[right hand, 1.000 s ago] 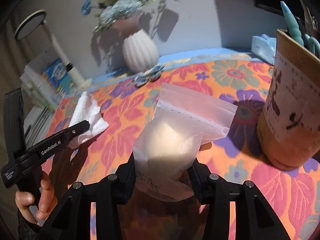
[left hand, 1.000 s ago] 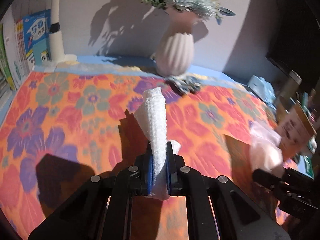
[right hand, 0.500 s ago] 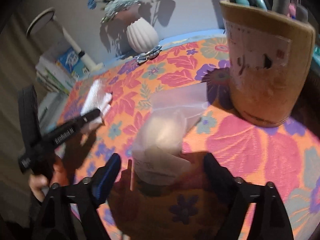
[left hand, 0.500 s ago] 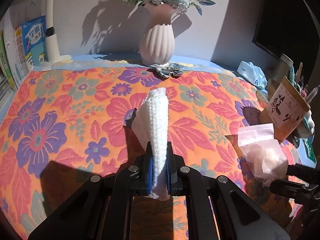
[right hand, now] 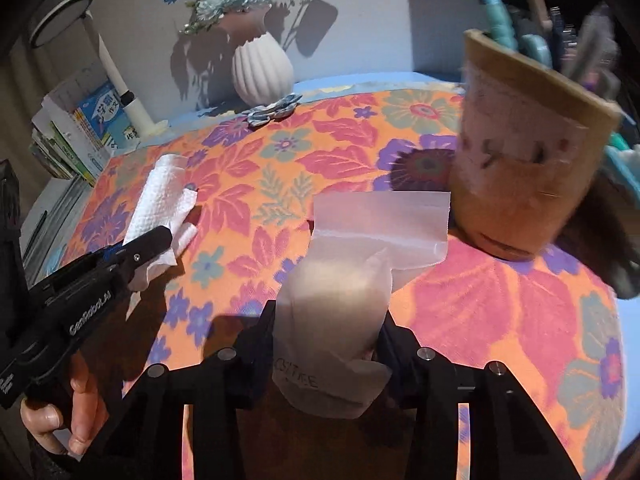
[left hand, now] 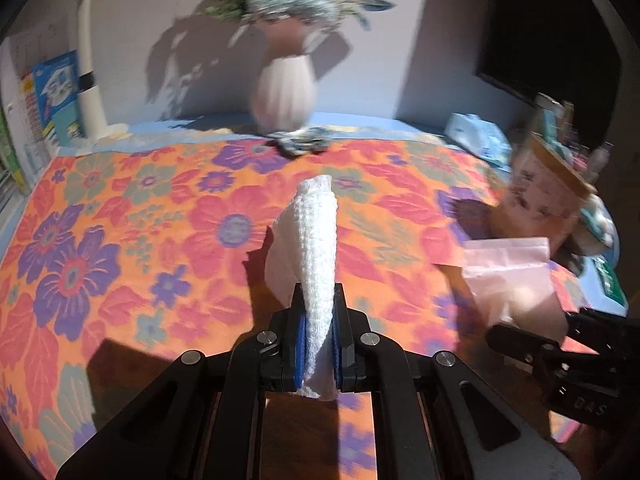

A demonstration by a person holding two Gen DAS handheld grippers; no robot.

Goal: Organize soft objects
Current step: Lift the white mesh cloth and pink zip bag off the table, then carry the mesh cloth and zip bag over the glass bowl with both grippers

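A white paper towel (left hand: pixel 316 232) stands up out of my left gripper (left hand: pixel 319 312), which is shut on its lower end above the flowered tablecloth (left hand: pixel 120 240). In the right wrist view the same towel (right hand: pixel 160 196) hangs at the left from the left gripper (right hand: pixel 160 240), held by a person's hand (right hand: pixel 76 412). A frosted zip bag (right hand: pixel 360 240) with something pale and soft inside sits between the fingers of my right gripper (right hand: pixel 326 320). Its jaws are closing and press the bag's sides. The left wrist view shows that bag (left hand: pixel 512 276) and the right gripper (left hand: pixel 532 340) at the lower right.
A tan pen holder (right hand: pixel 520 160) full of pens stands just right of the bag. At the back stand a white ribbed vase (right hand: pixel 262 72) with flowers, a blue patterned scrunchie (right hand: pixel 276 108) and a lamp post (right hand: pixel 120 80). Books (right hand: pixel 88 128) line the left edge. A blue packet (left hand: pixel 476 136) lies at the back right.
The right jaws stood wide apart around the bag half a second ago and are narrow on it again now. The left gripper has shifted sideways with the towel still in it.
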